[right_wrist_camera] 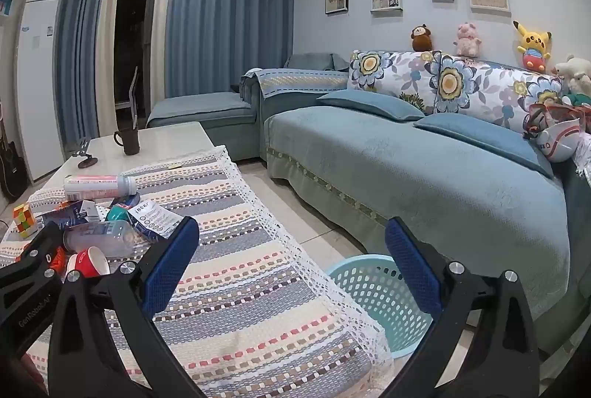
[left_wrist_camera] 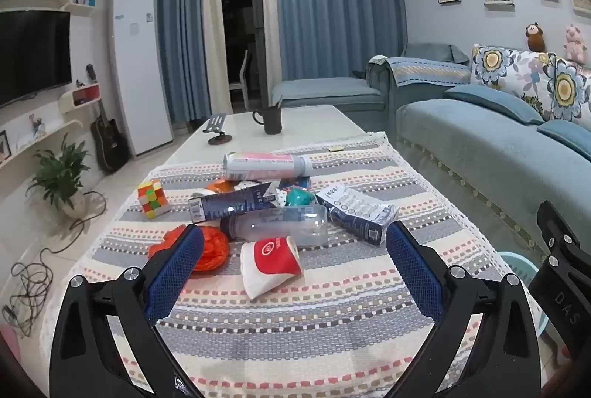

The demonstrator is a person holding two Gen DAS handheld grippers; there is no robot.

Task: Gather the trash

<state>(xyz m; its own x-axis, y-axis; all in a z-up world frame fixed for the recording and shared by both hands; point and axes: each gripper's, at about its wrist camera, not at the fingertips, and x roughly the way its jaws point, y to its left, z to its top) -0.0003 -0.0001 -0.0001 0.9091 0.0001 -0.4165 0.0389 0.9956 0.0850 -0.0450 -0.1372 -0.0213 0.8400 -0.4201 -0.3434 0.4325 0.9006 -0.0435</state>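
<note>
Both the left gripper [left_wrist_camera: 293,246] and right gripper [right_wrist_camera: 291,242] gape empty over the striped woven tablecloth [left_wrist_camera: 332,324]; crushed red-and-white paper cup [left_wrist_camera: 271,263] mid-cloth, pale blue plastic lattice basket [right_wrist_camera: 373,291] on the floor off the table's sofa-side edge.

A striped cloth [left_wrist_camera: 332,316] covers the table [left_wrist_camera: 306,124], strewn with trash [left_wrist_camera: 273,213].

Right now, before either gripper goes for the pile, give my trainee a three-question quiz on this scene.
1. True or false: the left gripper is shut on the red and white paper cup.
2. Which lies farthest back in the trash pile? A. clear plastic bottle B. pink-labelled bottle C. orange plastic bag
3. Fill in: the light blue basket stands on the ____ beside the table.

Key: 1 false, both grippers are open; 2 B; 3 floor.
</note>
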